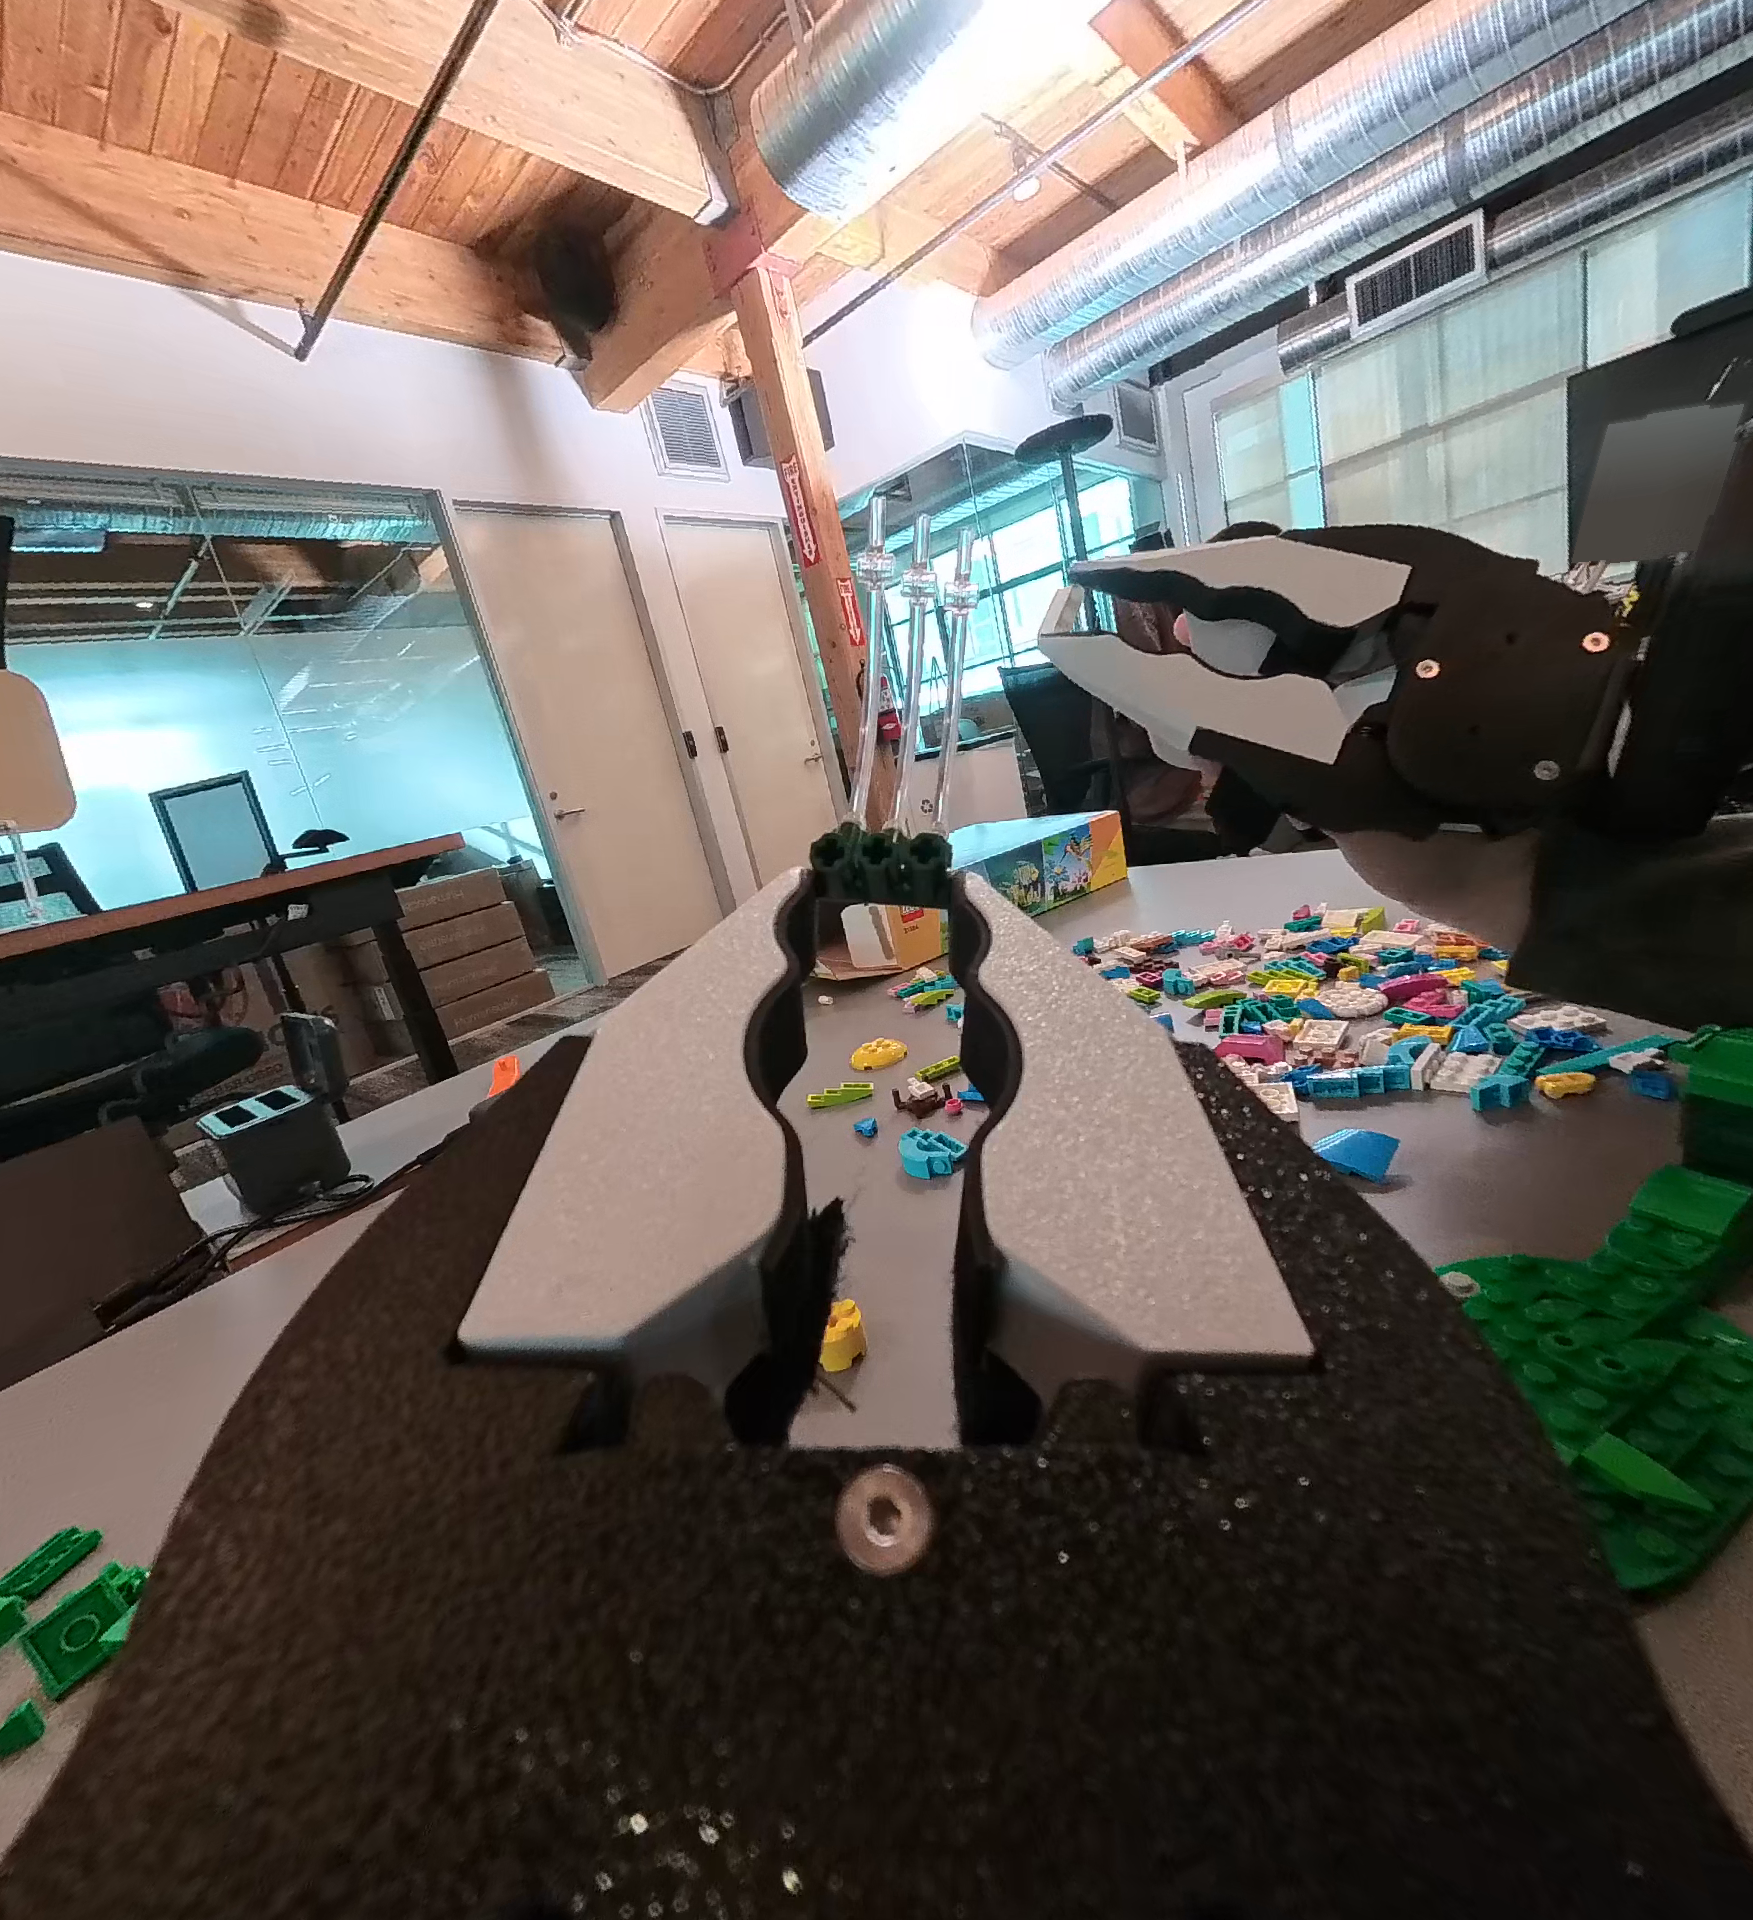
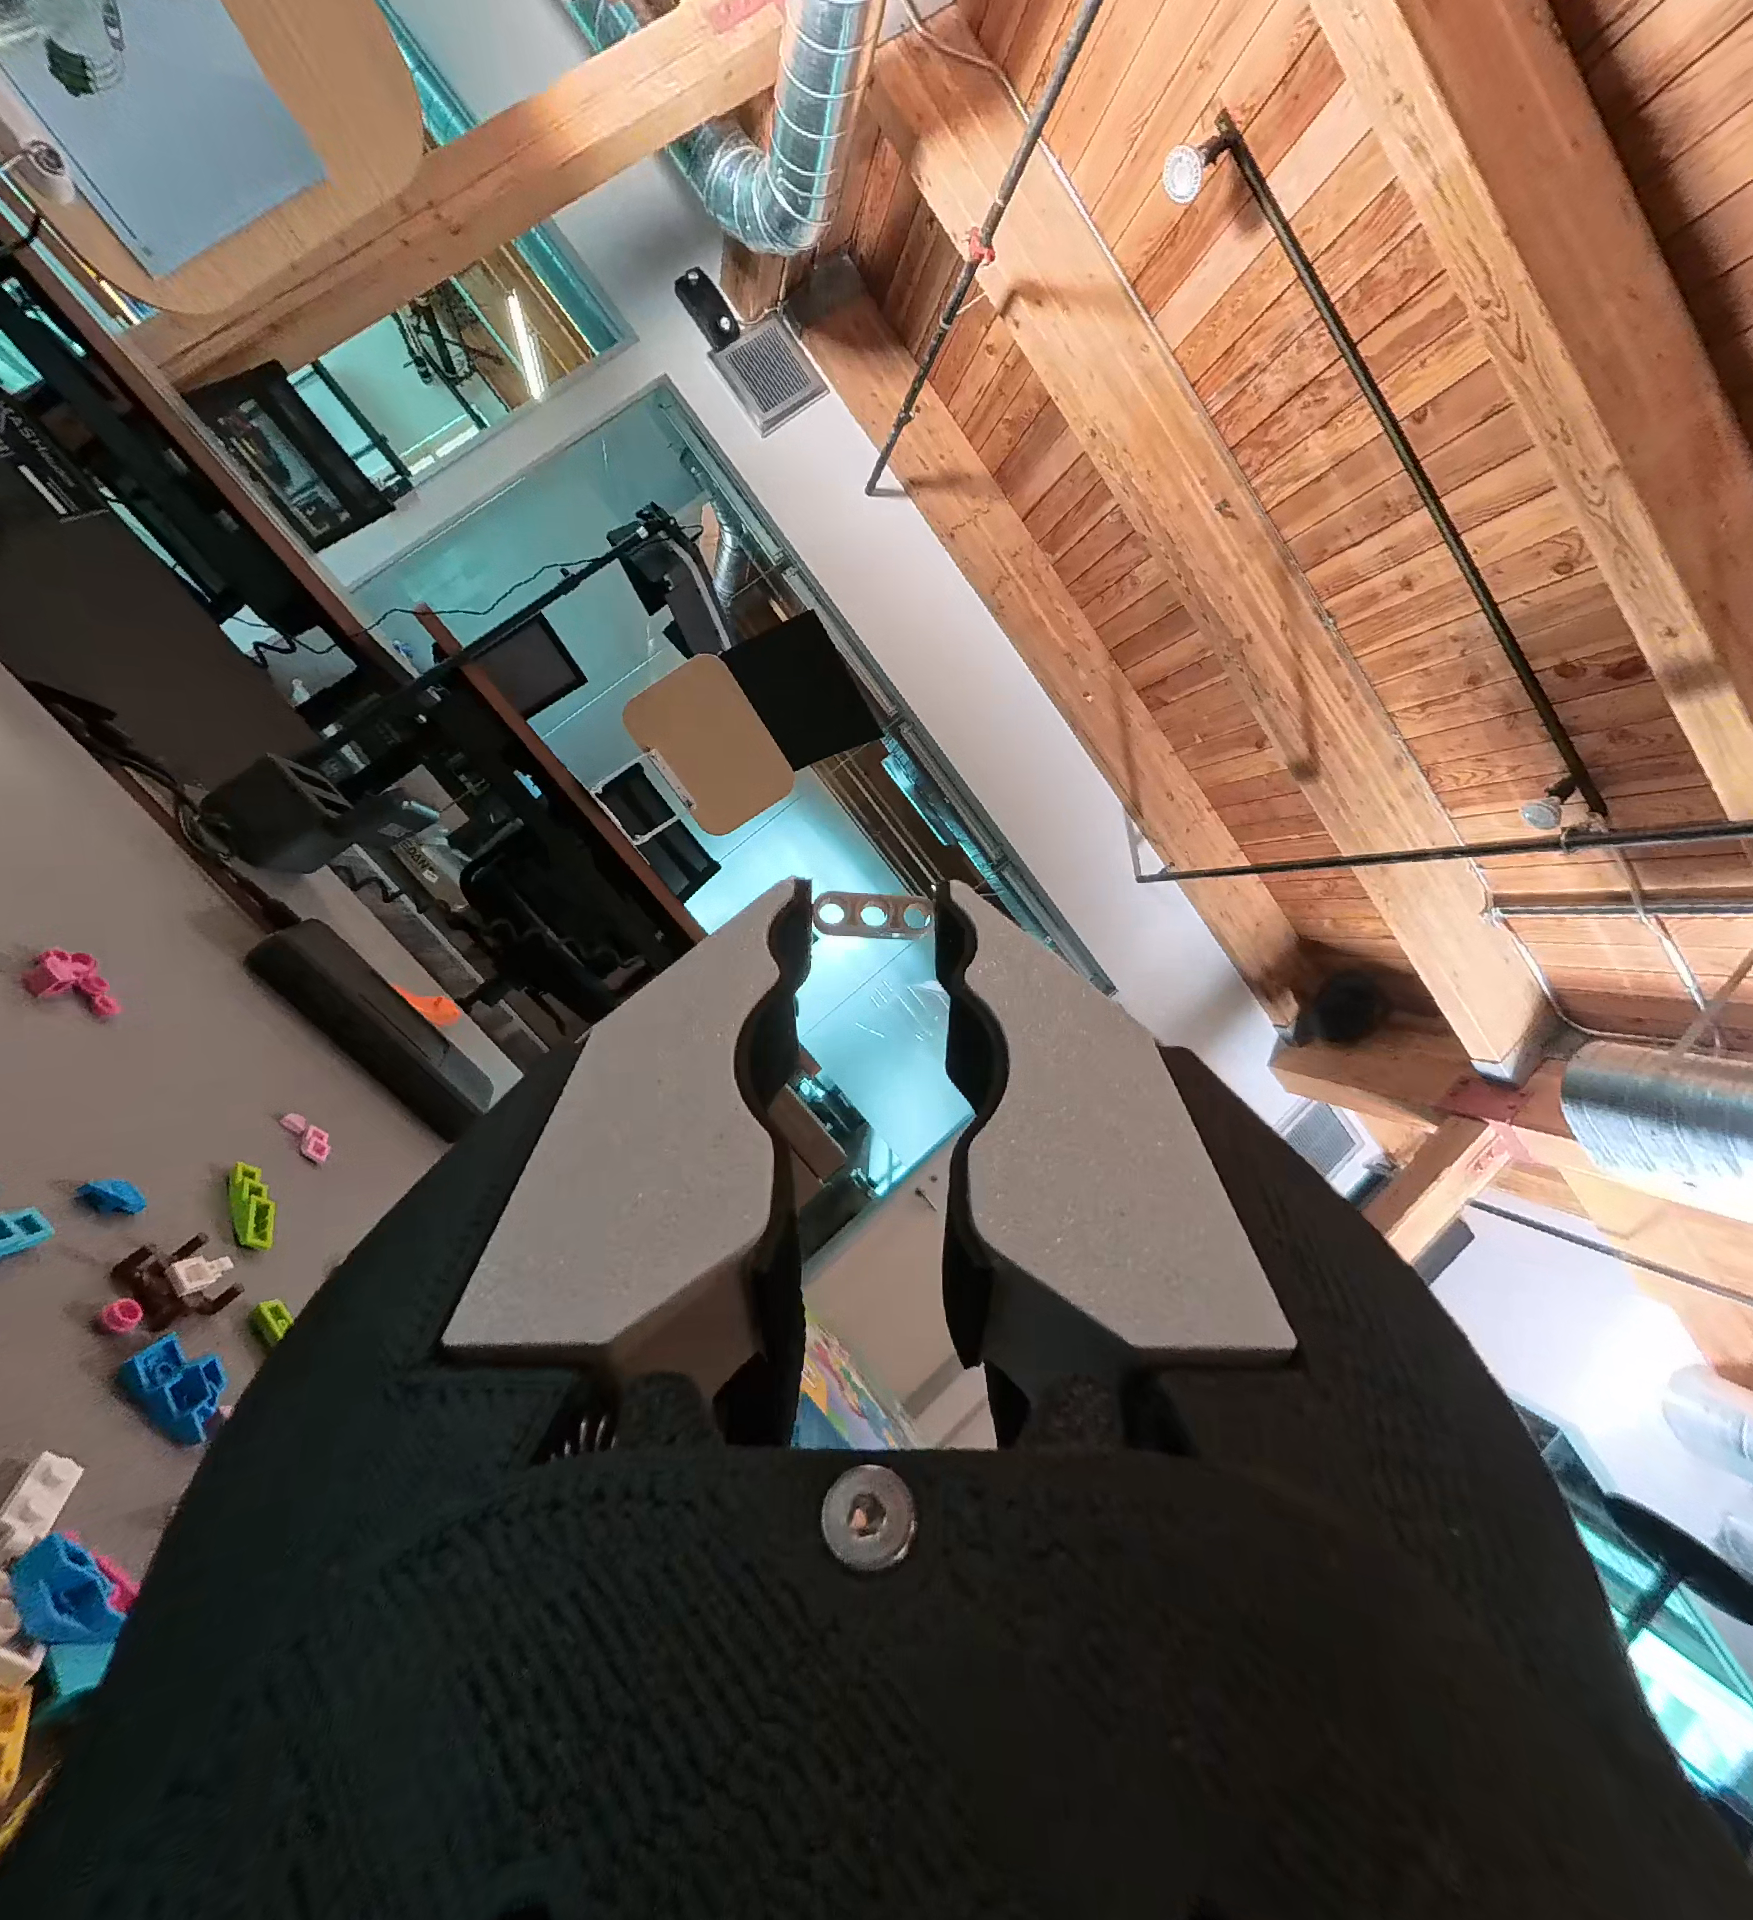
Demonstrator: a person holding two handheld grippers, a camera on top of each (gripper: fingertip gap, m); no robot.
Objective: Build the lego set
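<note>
Two grippers hold parts, left gripper (image 1: 880,873) pinching a dark green stem block (image 1: 880,864), right gripper (image 2: 870,914) a clear three-hole plate (image 2: 874,915); green base (image 1: 1620,1351) started at right, many loose bricks (image 1: 1350,997) remain unbuilt.

Ahead of my left hand-held gripper (image 1: 880,878), loose bricks (image 1: 1350,1013) crowd the tabletop (image 1: 1537,1195); the green build (image 1: 1630,1382) blocks the right side.

My left gripper (image 1: 880,883) has grey fingers on speckled black, nipping a dark green piece (image 1: 880,868) with clear stems (image 1: 916,665). At three o'clock, bright green plates (image 1: 1630,1382); at two, pink, blue, white, yellow bricks (image 1: 1371,997).
</note>
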